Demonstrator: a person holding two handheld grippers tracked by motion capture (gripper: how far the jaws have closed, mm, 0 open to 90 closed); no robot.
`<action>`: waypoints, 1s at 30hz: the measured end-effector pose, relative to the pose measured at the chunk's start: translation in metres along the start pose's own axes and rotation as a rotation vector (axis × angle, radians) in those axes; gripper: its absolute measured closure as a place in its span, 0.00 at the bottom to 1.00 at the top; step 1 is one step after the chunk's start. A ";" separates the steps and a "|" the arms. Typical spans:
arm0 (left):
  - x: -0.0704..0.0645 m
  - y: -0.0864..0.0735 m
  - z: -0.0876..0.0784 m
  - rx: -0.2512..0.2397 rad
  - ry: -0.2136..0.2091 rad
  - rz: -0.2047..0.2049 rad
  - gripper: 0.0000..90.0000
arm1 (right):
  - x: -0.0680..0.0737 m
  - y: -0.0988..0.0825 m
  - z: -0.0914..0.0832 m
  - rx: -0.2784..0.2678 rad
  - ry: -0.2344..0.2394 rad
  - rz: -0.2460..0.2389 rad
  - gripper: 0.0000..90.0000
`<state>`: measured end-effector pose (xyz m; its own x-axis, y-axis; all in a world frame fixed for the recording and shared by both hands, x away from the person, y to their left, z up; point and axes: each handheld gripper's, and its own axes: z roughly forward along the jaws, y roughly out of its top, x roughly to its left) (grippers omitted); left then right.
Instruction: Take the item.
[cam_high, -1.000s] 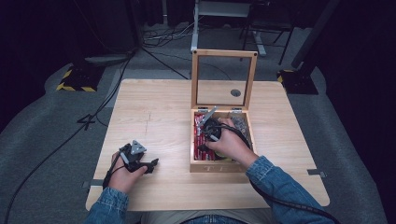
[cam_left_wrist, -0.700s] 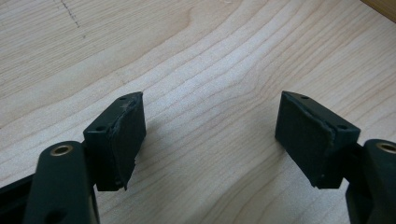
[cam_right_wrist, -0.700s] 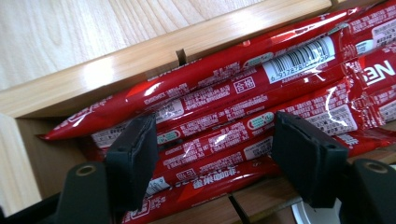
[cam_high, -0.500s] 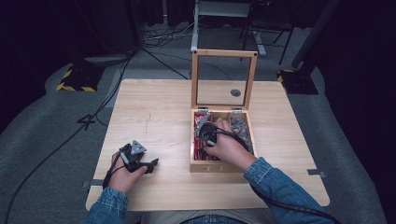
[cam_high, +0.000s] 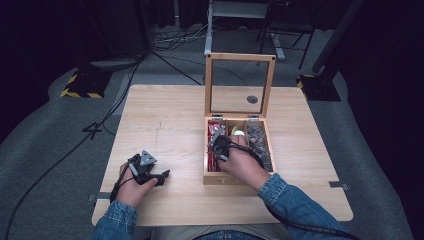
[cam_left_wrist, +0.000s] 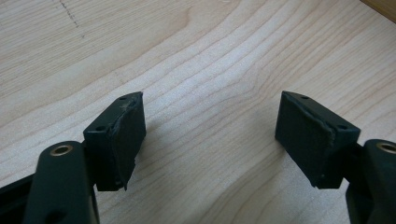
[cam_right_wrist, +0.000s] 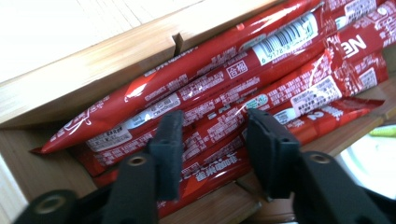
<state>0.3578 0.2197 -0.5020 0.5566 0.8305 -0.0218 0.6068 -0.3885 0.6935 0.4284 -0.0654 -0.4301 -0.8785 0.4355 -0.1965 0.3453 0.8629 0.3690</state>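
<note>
A wooden box with its glass lid raised stands right of the table's middle. Its left compartment holds several red stick sachets, also in the high view. My right gripper reaches down into that compartment. In the right gripper view its jaws have just been closing and stand part open over the sachets, which pass under both pads; no pad presses on one. My left gripper rests on the table at the front left, open, with bare wood between its pads.
The box's middle compartment holds a green and white item, and the right one dark grey packets. The wooden table lies bare to the left of the box. Cables run across the grey floor at the left.
The right hand has shifted slightly toward the box's left compartment and its jaws have narrowed. The left hand and gripper have stayed where they were.
</note>
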 end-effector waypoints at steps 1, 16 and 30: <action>0.000 0.000 0.000 -0.001 0.000 0.000 0.27 | 0.000 -0.001 0.000 -0.004 0.000 0.012 0.71; 0.000 0.000 0.001 -0.001 -0.003 -0.002 0.27 | -0.007 -0.012 -0.007 -0.069 0.044 0.085 1.00; 0.000 0.001 0.001 -0.001 -0.004 -0.004 0.27 | -0.011 -0.010 -0.021 -0.140 0.033 0.083 1.00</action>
<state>0.3587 0.2188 -0.5022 0.5565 0.8304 -0.0280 0.6086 -0.3845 0.6941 0.4277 -0.0844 -0.4128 -0.8600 0.4933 -0.1308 0.3699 0.7791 0.5061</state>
